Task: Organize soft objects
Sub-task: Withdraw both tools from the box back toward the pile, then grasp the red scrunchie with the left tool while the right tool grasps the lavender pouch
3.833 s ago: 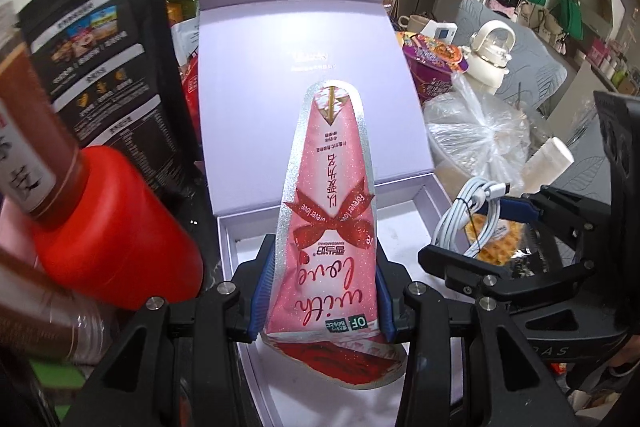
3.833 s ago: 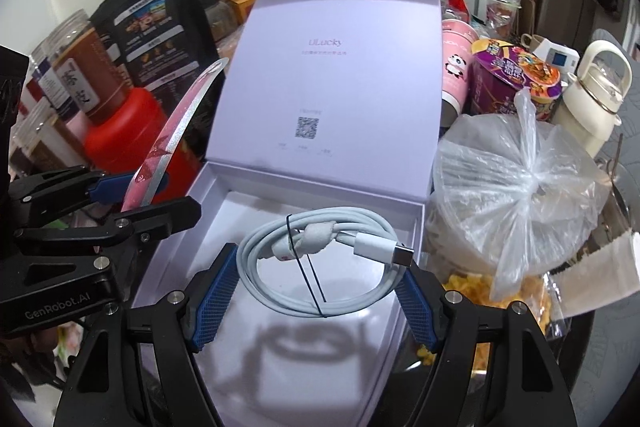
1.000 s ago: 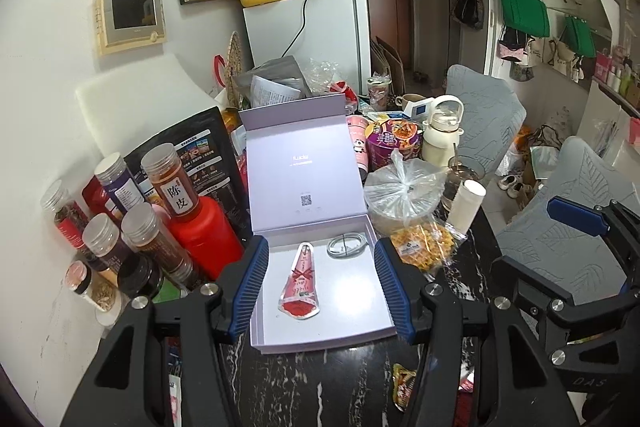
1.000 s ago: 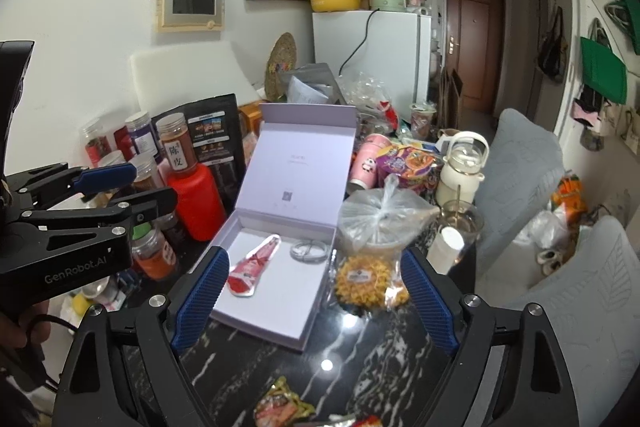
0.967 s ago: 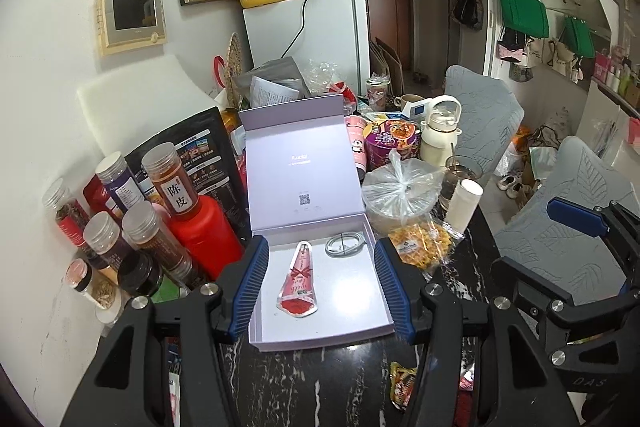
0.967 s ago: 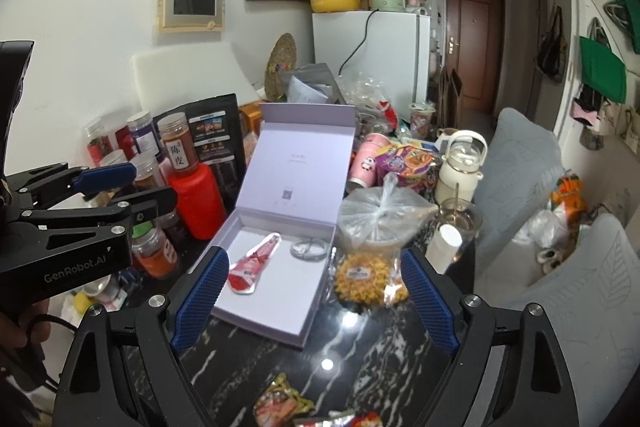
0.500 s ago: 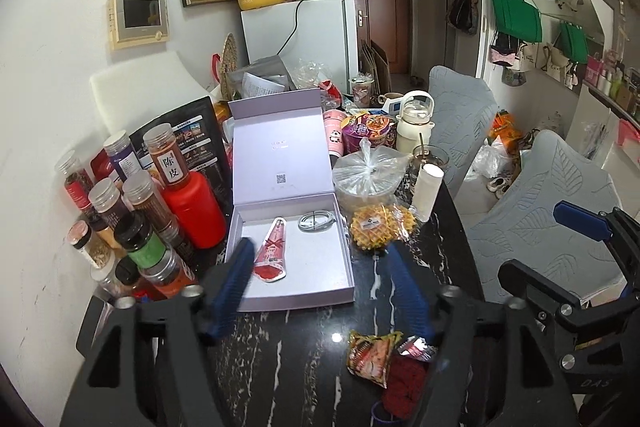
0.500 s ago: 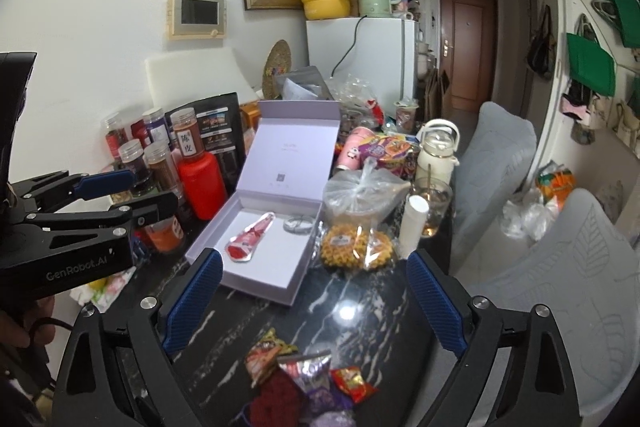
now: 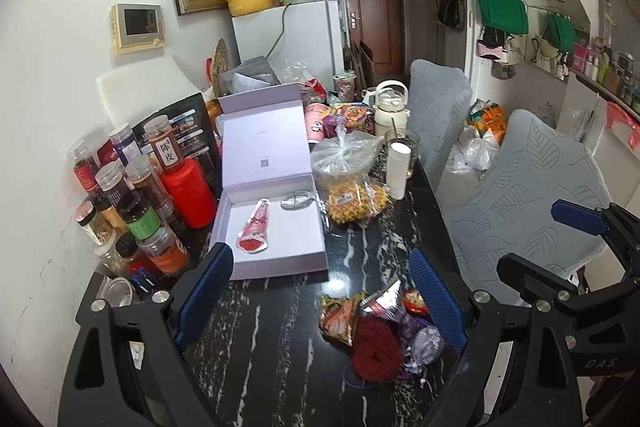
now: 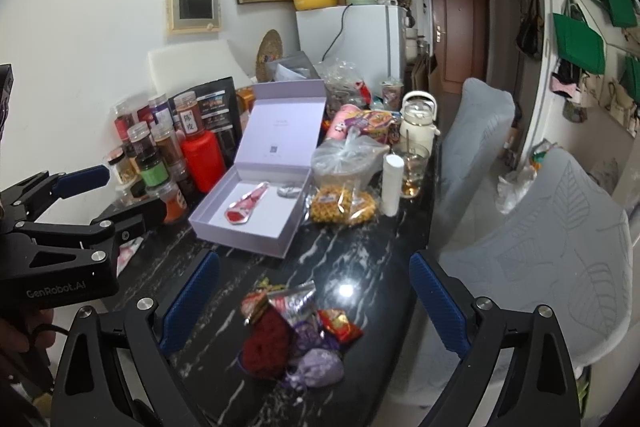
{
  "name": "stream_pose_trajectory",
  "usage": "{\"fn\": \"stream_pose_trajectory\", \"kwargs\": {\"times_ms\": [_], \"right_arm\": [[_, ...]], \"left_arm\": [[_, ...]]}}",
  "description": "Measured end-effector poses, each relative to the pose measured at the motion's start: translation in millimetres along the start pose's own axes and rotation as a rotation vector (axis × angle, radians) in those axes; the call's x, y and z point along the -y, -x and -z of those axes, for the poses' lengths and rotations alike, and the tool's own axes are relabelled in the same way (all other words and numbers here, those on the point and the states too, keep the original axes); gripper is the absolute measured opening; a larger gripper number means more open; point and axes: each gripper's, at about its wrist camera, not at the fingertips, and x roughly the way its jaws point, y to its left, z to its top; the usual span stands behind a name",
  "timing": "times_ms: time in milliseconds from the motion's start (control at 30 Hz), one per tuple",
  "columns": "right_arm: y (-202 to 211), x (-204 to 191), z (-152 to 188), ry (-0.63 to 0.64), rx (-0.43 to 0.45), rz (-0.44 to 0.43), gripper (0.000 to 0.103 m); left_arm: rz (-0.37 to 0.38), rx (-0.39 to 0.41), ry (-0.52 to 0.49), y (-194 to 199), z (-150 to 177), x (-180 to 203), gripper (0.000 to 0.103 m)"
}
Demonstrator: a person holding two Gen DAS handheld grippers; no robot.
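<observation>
Holding my left gripper and right gripper above the black marble table, both with jaws spread wide and empty. Items: open lilac cardboard box, containing a pink foil pouch and, near it, a coiled white cable; a heap of soft things, red knitted piece, lavender sachet and snack packets, lies nearer me.

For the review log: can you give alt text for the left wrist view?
An open left gripper hangs above a black marble table, empty. Ahead, an open lavender box holds a pink pouch and a coiled white cable; a pile of soft items lies nearer.
</observation>
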Motion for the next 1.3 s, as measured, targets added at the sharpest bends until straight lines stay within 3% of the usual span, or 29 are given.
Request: {"fn": "stream_pose_trajectory", "kwargs": {"times_ms": [233, 600, 1300], "right_arm": [[18, 10, 22, -0.007, -0.017, 0.000, 0.097], [29, 19, 54, -0.014, -0.055, -0.012, 0.097], [-41, 36, 116, -0.091, -0.232, 0.004, 0.097]], "left_arm": [[0.066, -0.011, 0.070, 13, 21, 11, 0.091], [0.074, -0.061, 0.094, 16, 56, 24, 0.091], [0.211, -0.260, 0.141, -75, 116, 23, 0.091]]}}
